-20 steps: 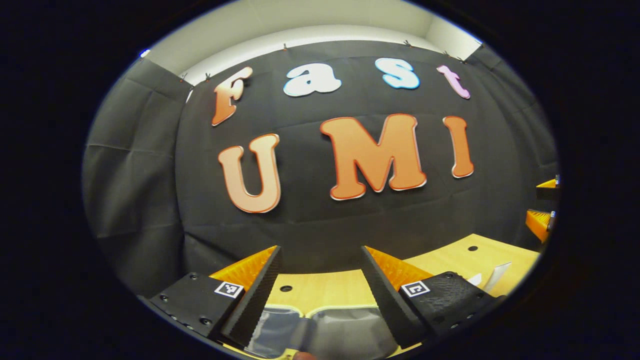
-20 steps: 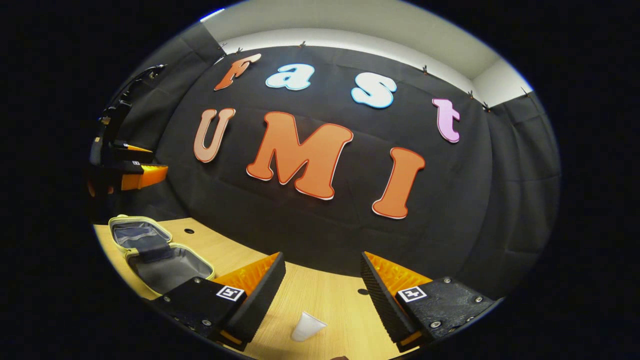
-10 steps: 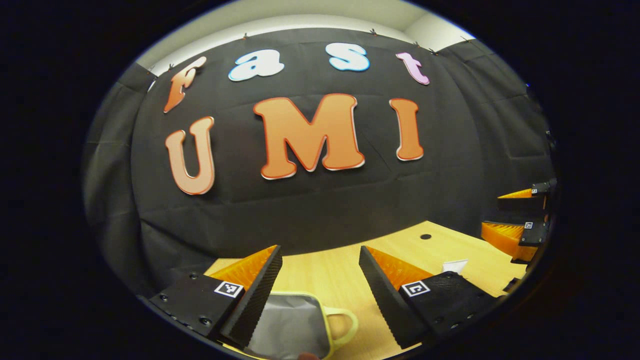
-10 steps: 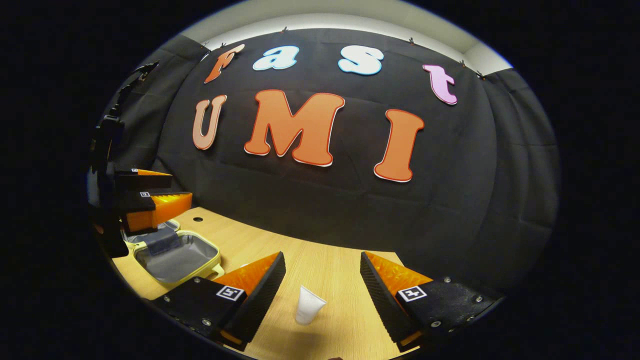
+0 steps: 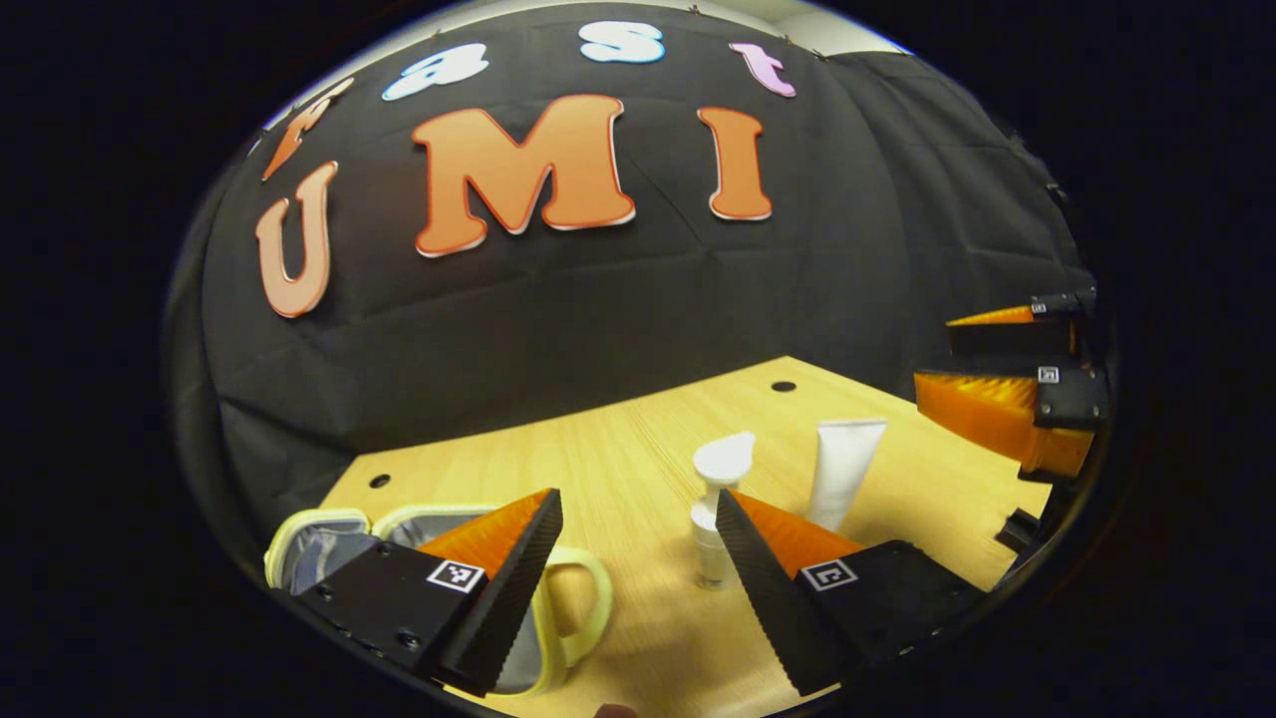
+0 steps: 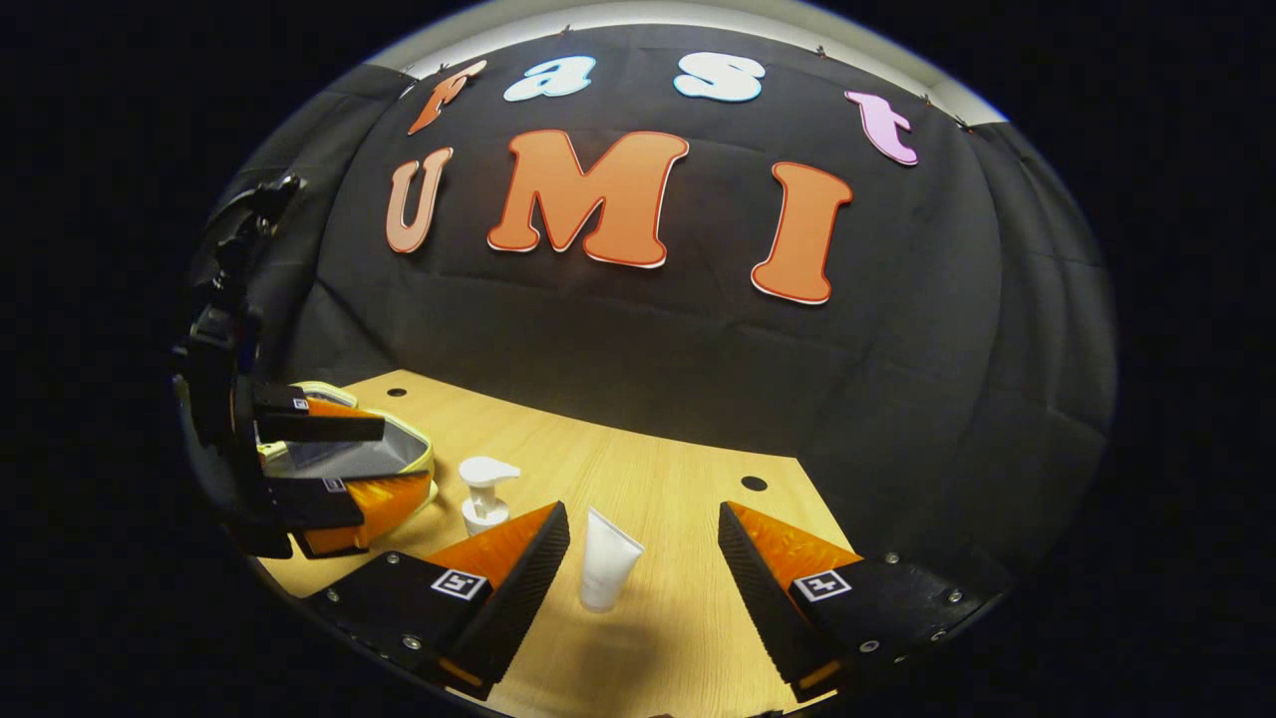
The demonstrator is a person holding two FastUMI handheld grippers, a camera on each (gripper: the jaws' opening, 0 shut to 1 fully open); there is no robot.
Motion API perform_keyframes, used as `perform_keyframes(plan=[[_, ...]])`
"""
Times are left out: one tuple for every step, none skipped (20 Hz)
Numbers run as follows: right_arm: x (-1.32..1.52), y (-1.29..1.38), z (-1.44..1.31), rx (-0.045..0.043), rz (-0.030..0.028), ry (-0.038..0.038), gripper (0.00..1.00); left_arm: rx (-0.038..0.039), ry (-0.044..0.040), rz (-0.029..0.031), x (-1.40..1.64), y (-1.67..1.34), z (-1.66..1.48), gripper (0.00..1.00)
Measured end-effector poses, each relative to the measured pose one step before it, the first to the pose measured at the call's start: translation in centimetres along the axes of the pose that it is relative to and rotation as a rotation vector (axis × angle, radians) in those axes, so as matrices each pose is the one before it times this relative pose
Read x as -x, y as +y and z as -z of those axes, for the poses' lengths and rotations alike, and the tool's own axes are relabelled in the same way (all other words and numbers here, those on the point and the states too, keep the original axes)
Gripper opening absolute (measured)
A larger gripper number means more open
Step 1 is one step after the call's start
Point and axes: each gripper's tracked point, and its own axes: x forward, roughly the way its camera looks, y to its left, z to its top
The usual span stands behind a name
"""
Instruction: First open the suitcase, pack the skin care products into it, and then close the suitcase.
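On the pale wood-grain table [image 6: 648, 479] lie one small soft suitcase [image 5: 329, 524], open, with yellow piping, grey lining and a looped handle, plus two white skin care products: a pump bottle [image 5: 716, 499] and a smooth squeeze tube [image 6: 605, 560] standing on its cap. Both stand right of the suitcase, apart from it. Left gripper [image 5: 638, 519] hovers near the bottle, fingers spread wide, empty. Right gripper [image 6: 643, 529] likewise gapes around the tube without touching.

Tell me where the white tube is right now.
In the right gripper view the white tube stands on the table, ahead between the right gripper fingers, pump bottle leftward.
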Motion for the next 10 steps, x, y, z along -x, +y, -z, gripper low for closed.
perform_keyframes(plan=[[-0.261, -0.009, 0.454, 0.00325, -0.00205, 0.01070, 0.96, -0.00966, 0.01683, 0.01621, -0.865, -0.803, 0.903, 0.99], [-0.121, -0.166, 0.471, 0.00434, 0.00270, 0.01696, 0.96, -0.00594, 0.01711, 0.01623, -0.912, -0.820, 1.063, 0.99], [-0.219, -0.153, 0.509, 0.00150, -0.00137, 0.01100, 0.96, -0.00128, 0.02176, 0.01320, -0.803, -0.733, 1.007, 0.99], [-0.116, -0.187, 0.452, 0.00271, 0.00236, 0.00859, 0.96, 0.00696, 0.01641, 0.01792, -0.867, -0.847, 1.037, 0.99], [-0.093, -0.249, 0.366, 0.00195, -0.00045, 0.00619, 0.96, 0.01259, 0.02212, 0.01011, -1.087, -0.599, 0.928, 0.99], [-0.169, 0.061, 0.374, 0.00139, -0.00198, 0.01020, 0.96, 0.00867, 0.01642, 0.01616, -1.127, -0.430, 0.891, 0.99], [-0.050, -0.008, 0.619, 0.00113, -0.00310, 0.01241, 0.96, 0.00201, 0.01985, 0.00008, -1.104, -0.190, 0.773, 0.99], [-0.194, 0.004, 0.278, 0.00104, -0.00207, 0.00953, 0.96, 0.00008, 0.01311, 0.00471, -0.973, -0.110, 0.855, 1.00], [-0.253, -0.178, 0.369, 0.00247, 0.00373, 0.00707, 0.96, 0.00402, 0.00718, 0.00378, -0.860, -0.141, 0.431, 1.00], [-0.146, 0.018, 0.330, -0.00162, -0.00180, 0.00604, 0.96, 0.00914, 0.00509, 0.00669, -0.784, -0.185, 0.552, 1.00]])
